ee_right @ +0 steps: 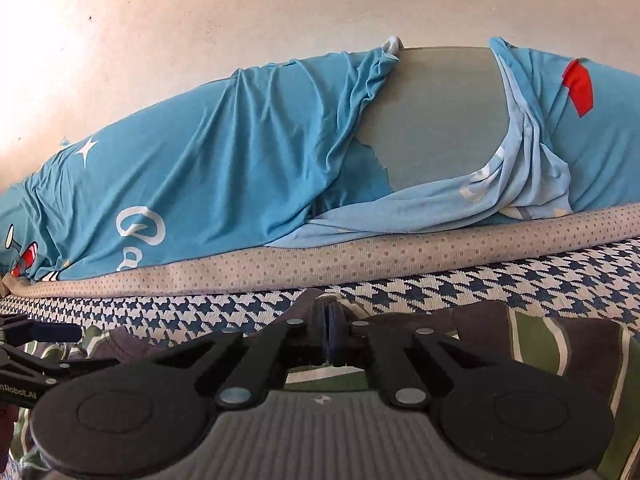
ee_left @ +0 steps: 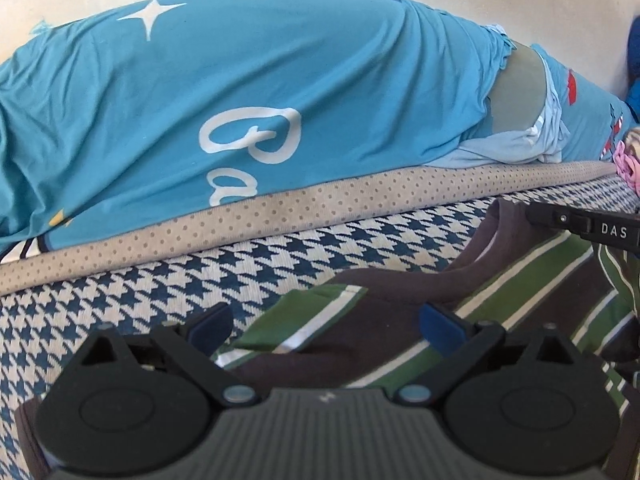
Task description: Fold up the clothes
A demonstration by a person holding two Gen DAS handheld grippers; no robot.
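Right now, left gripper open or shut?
Open. In the left wrist view the left gripper has its blue pads wide apart over the striped shirt, with nothing pinched between them.

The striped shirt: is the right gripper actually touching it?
Touching. In the right wrist view, the right gripper is shut with its pads pinching a raised fold of the striped shirt.

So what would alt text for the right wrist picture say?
A hand-held gripper, jaws shut, pinches the edge of a brown, green and white striped garment on a blue-and-white houndstooth cover. Behind lies a long cushion in a blue cover with white lettering, against a pale wall.
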